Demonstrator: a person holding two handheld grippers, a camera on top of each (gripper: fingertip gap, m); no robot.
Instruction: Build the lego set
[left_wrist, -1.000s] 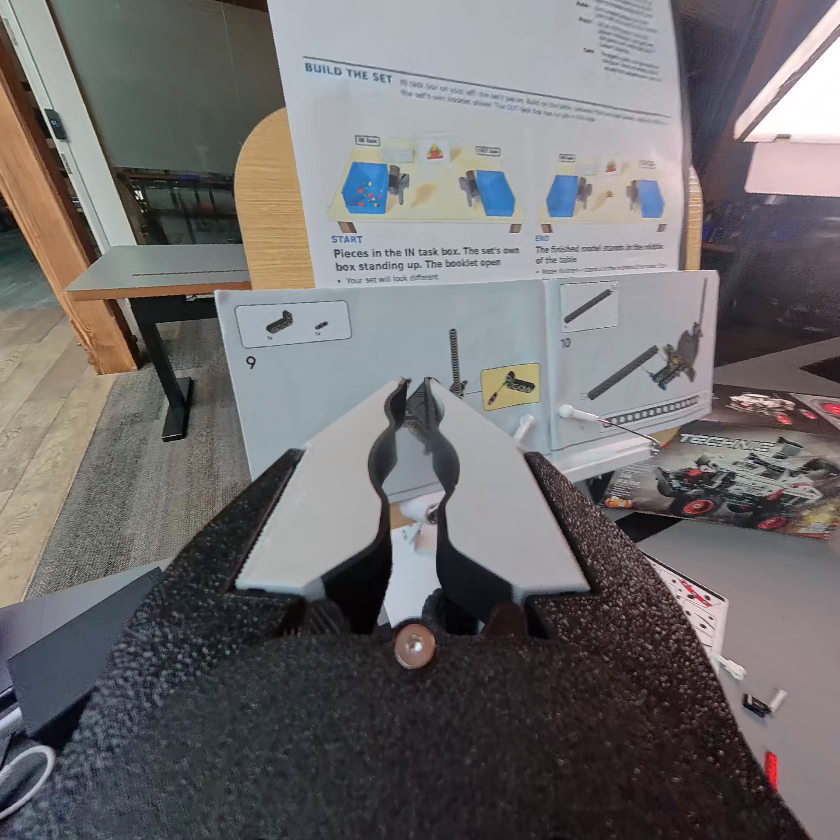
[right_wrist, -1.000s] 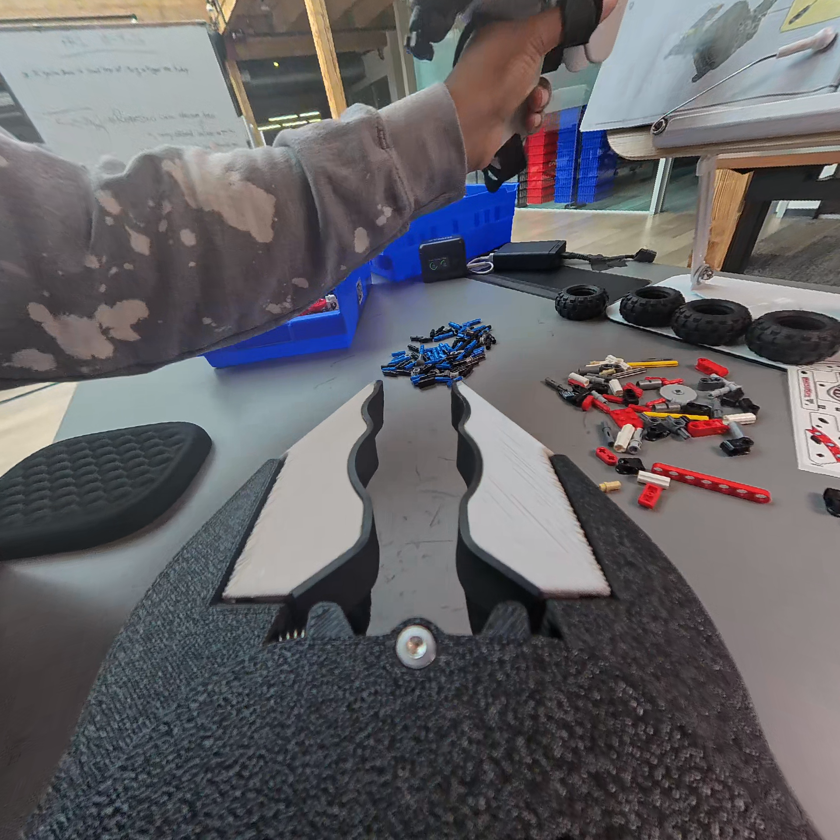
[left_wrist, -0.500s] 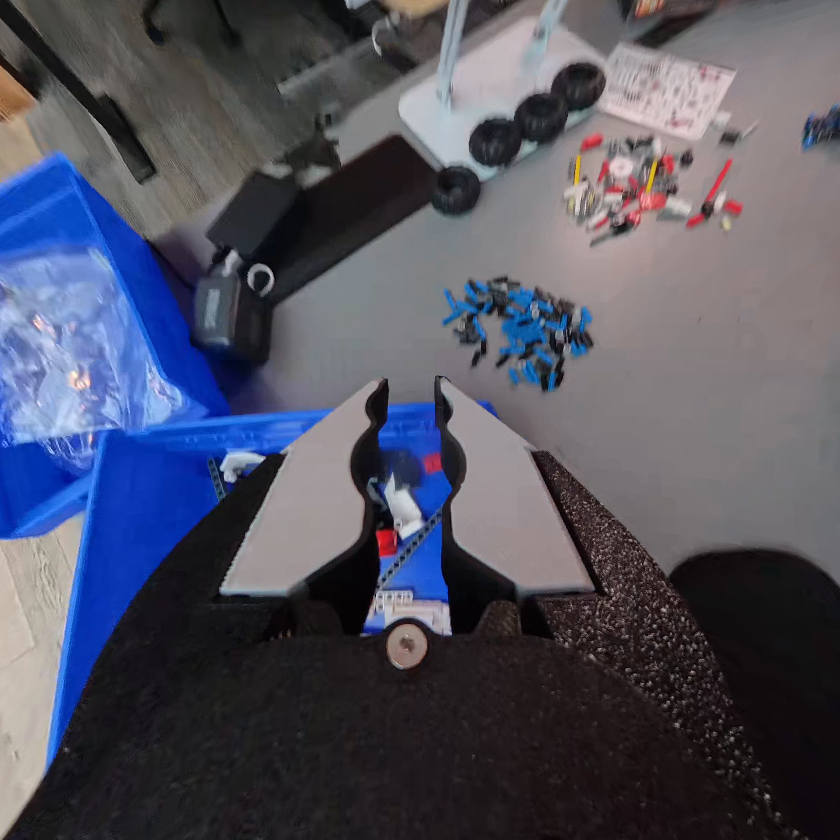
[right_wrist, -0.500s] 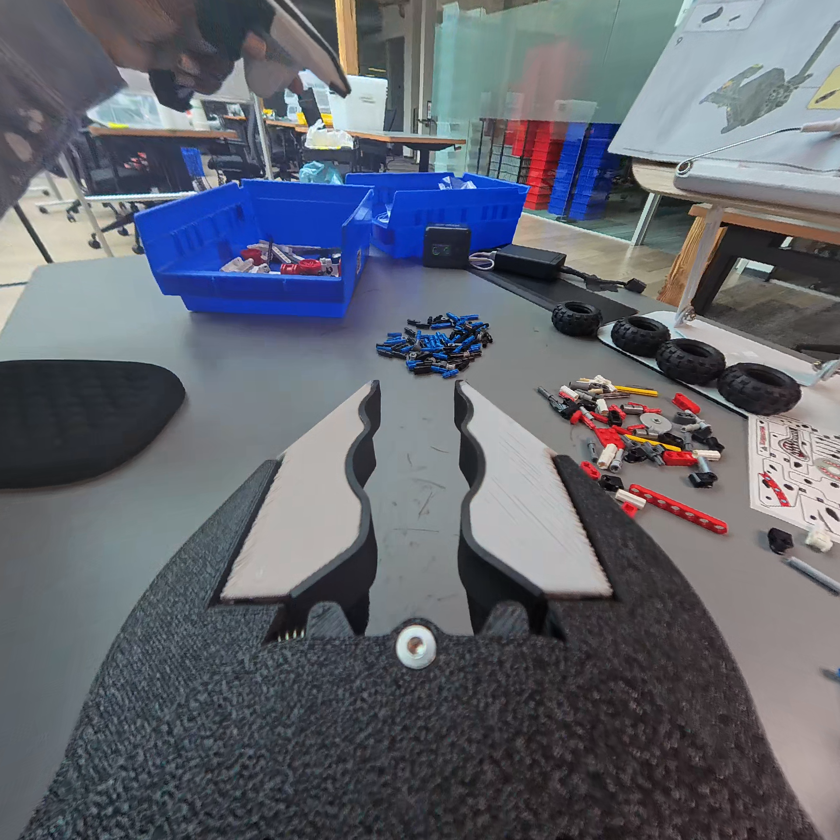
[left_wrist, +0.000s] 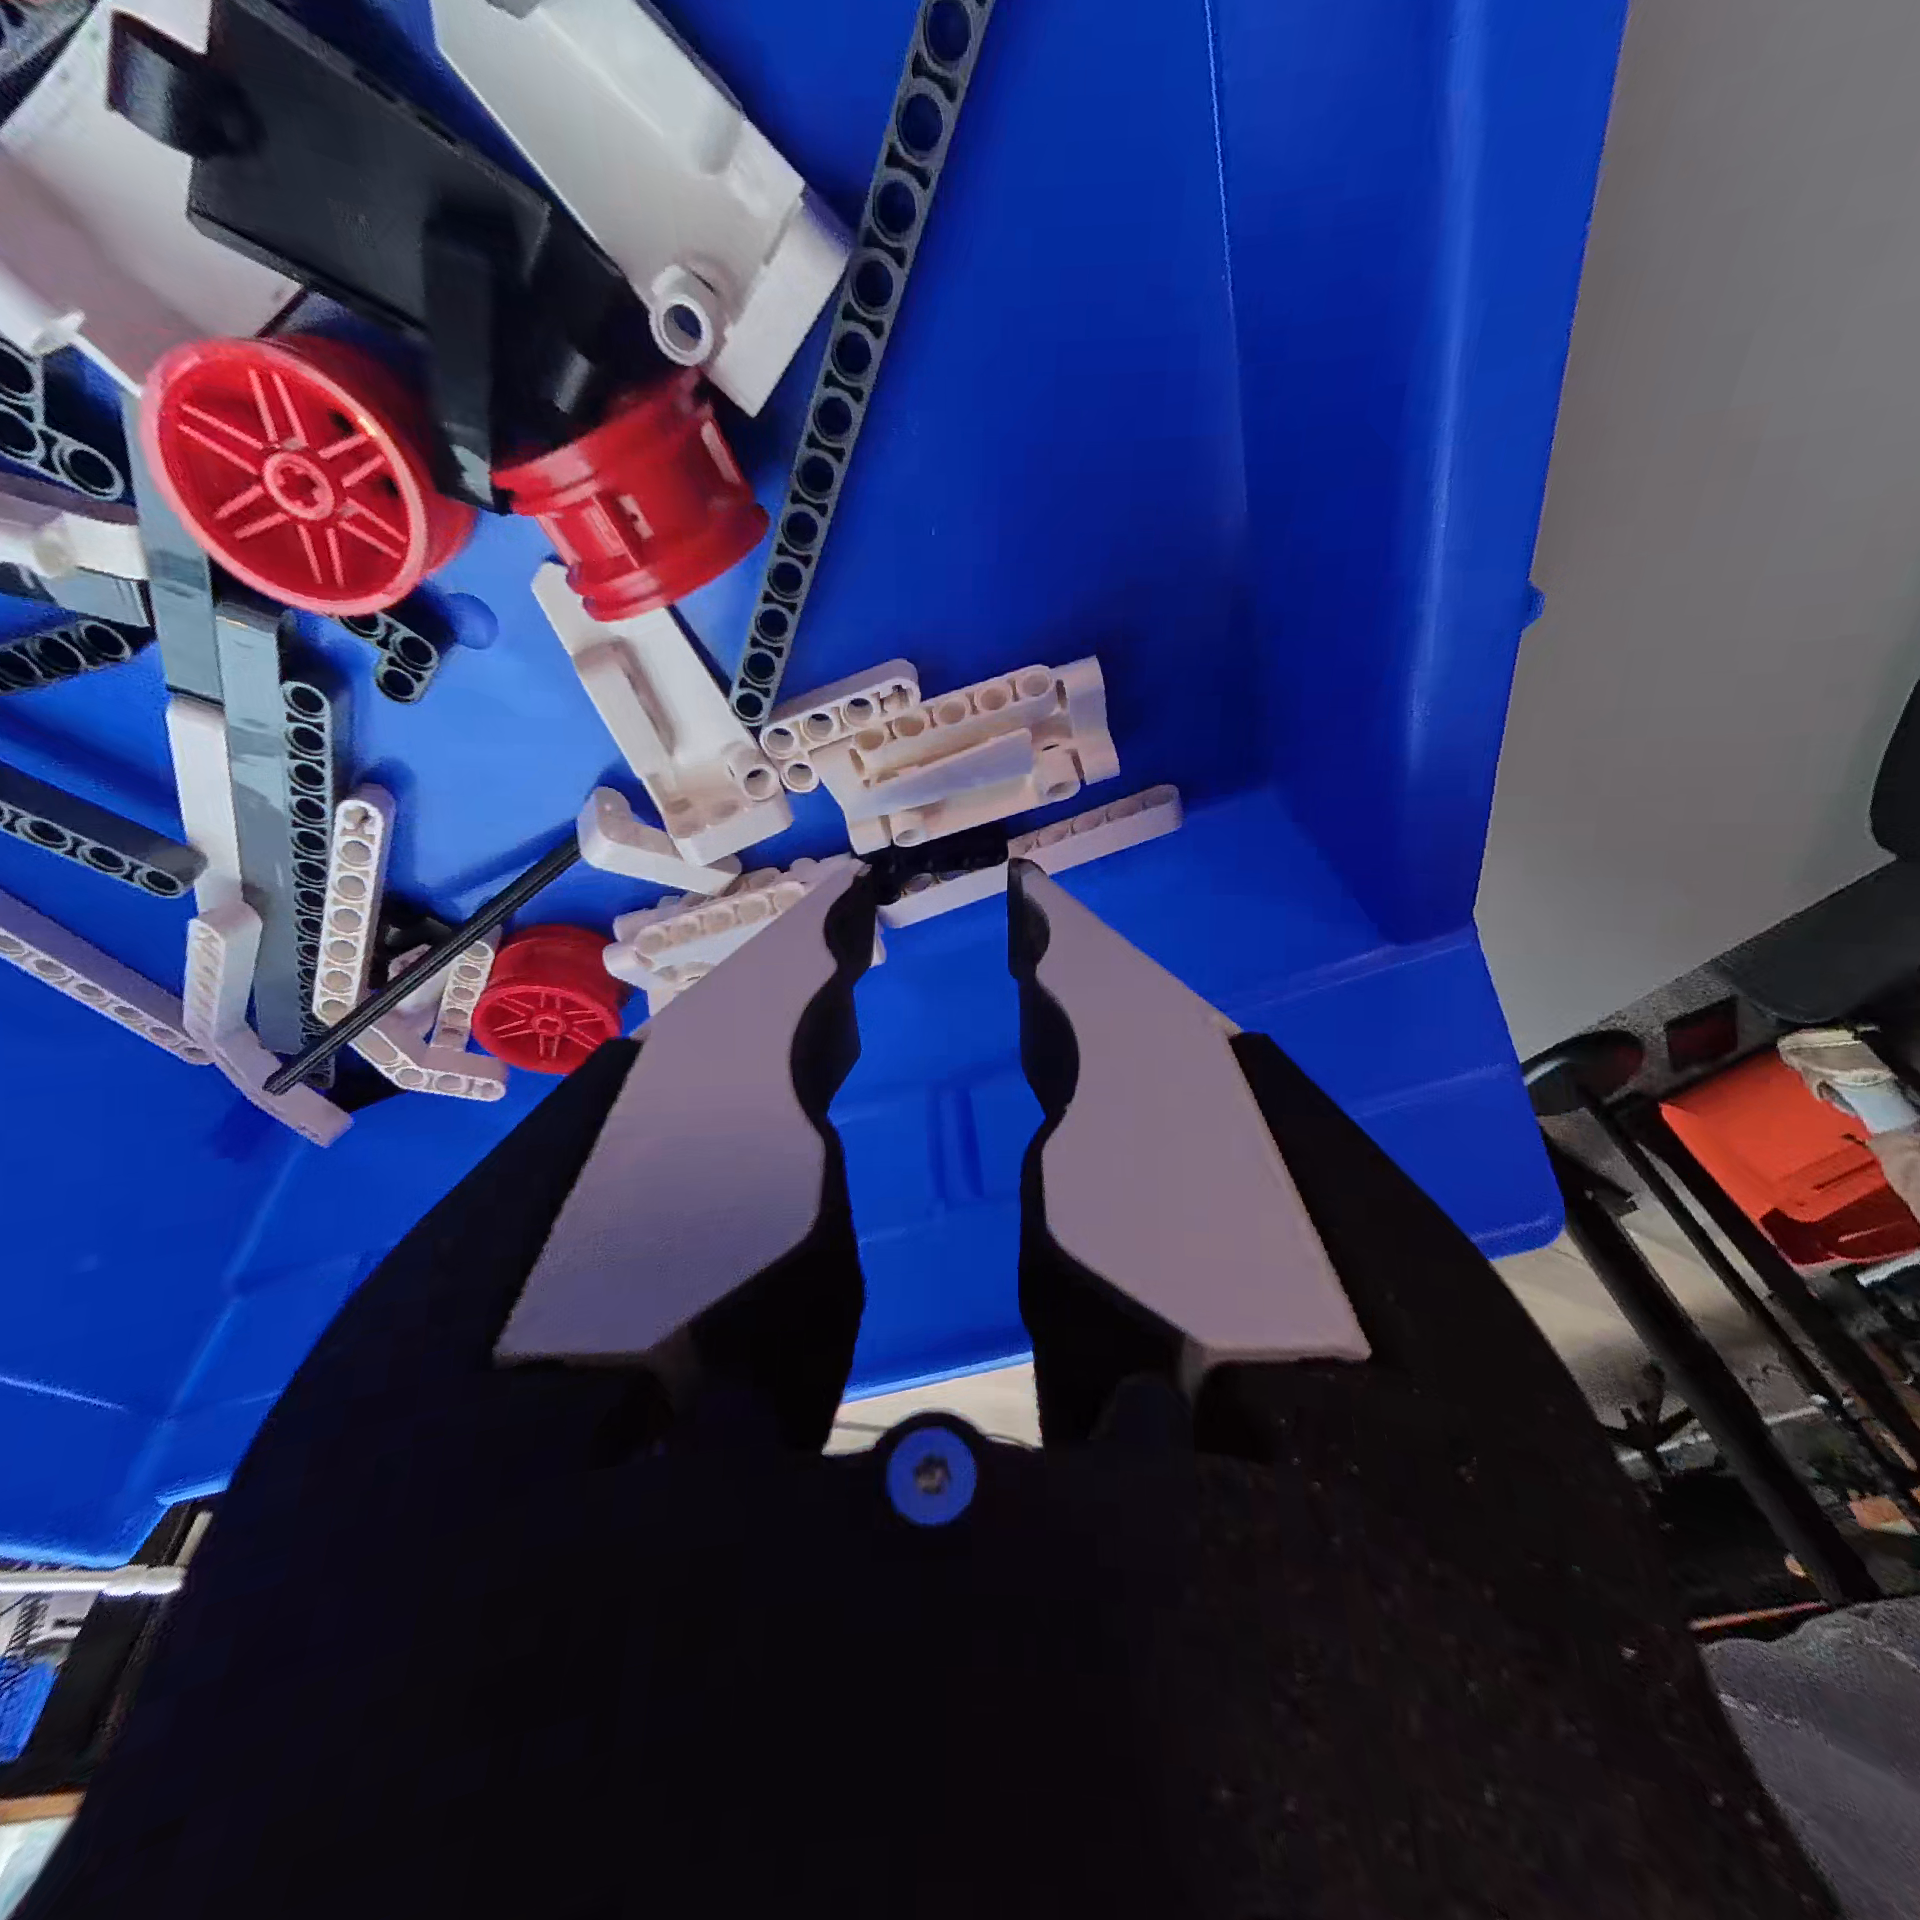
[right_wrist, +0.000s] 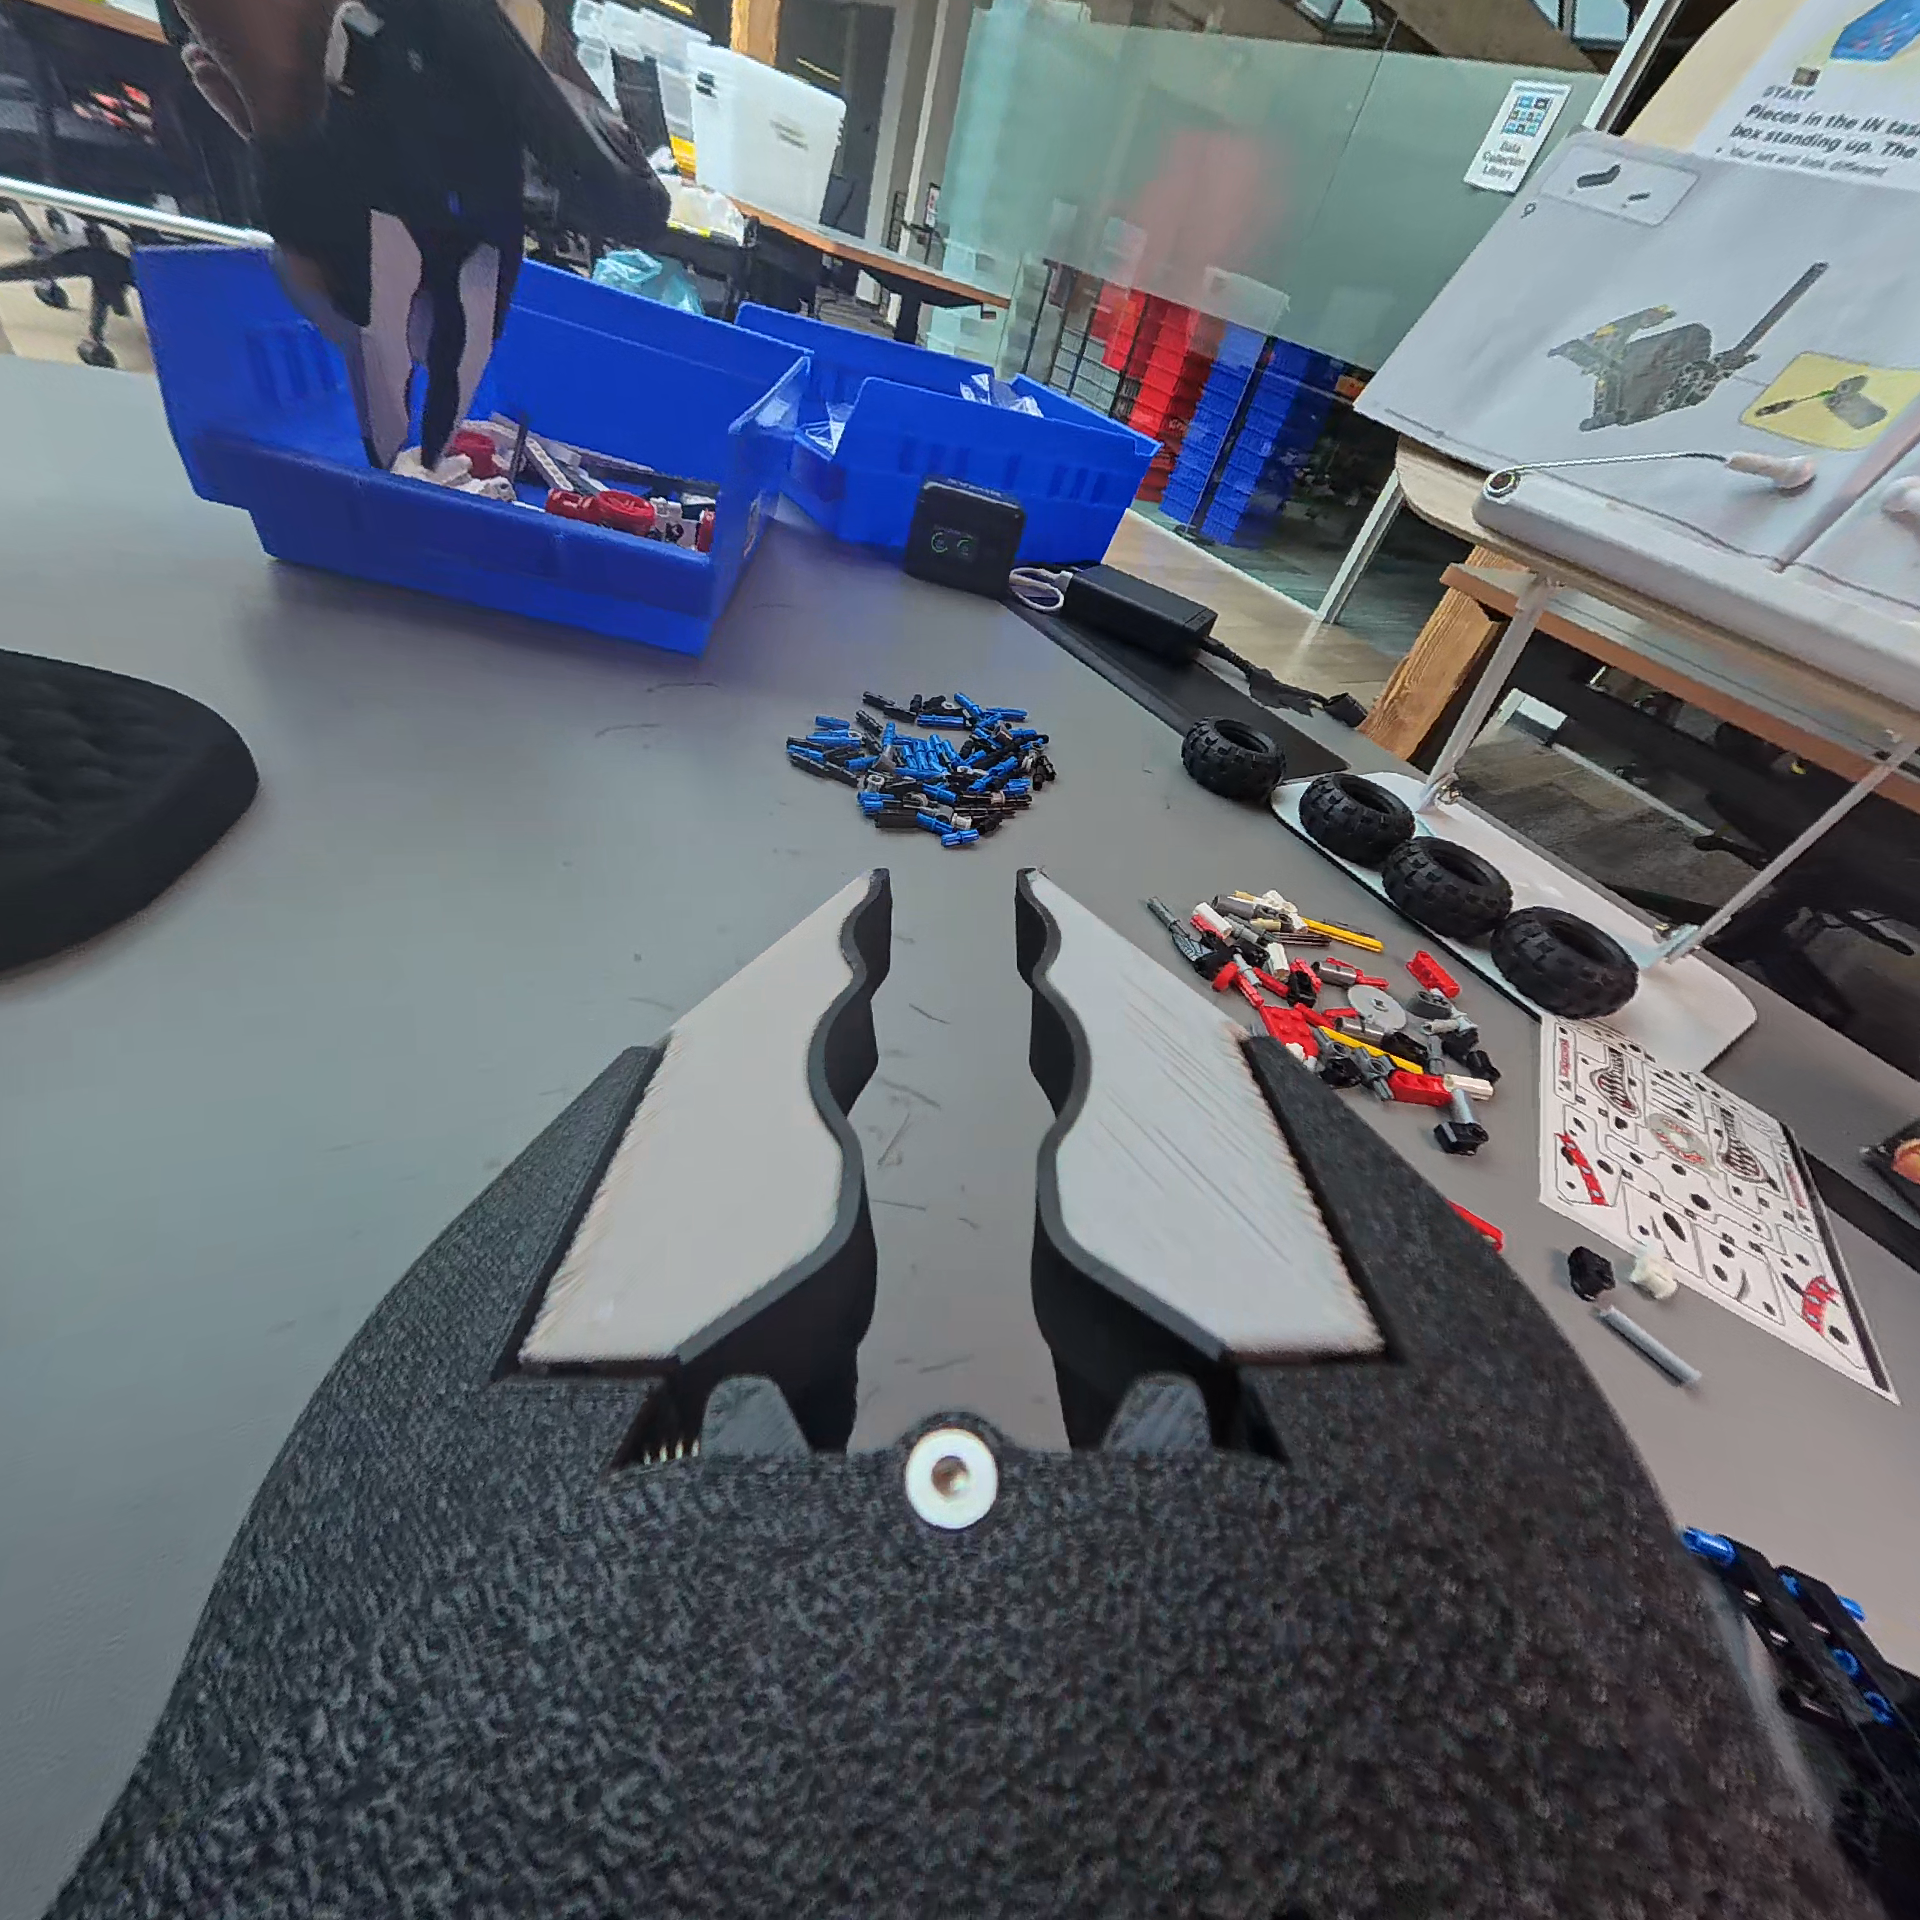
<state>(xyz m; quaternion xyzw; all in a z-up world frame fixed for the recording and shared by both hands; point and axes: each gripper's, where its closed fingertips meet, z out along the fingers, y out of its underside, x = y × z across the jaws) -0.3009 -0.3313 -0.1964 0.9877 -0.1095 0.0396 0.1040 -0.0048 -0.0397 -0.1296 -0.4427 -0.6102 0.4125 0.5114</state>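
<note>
My left gripper (left_wrist: 935, 894) is open, low inside the blue bin (left_wrist: 1195, 520). Its tips stand on either side of a small black piece (left_wrist: 940, 862) that lies among white beams (left_wrist: 966, 748). Red wheel hubs (left_wrist: 291, 473), a long dark grey beam (left_wrist: 862, 312) and white panels also lie in the bin. In the right wrist view the left gripper (right_wrist: 416, 343) reaches into the same bin (right_wrist: 468, 540) at the far left. My right gripper (right_wrist: 954, 894) is open and empty above the grey table (right_wrist: 468, 935).
A pile of blue and black pins (right_wrist: 925, 769) lies ahead of the right gripper. Mixed red and grey parts (right_wrist: 1340, 1008), several black tyres (right_wrist: 1444, 883), a sticker sheet (right_wrist: 1704, 1174) and the booklet stand (right_wrist: 1683, 353) are to the right. A black pad (right_wrist: 94, 800) is left; a second blue bin (right_wrist: 977, 457) behind. There is about 45 centimeters between the tips of the two grippers.
My left gripper was shut up by the booklet; it has swung left and down, opened, and dropped into the blue bin. My right gripper has stayed open over the table, shifting only a little.
</note>
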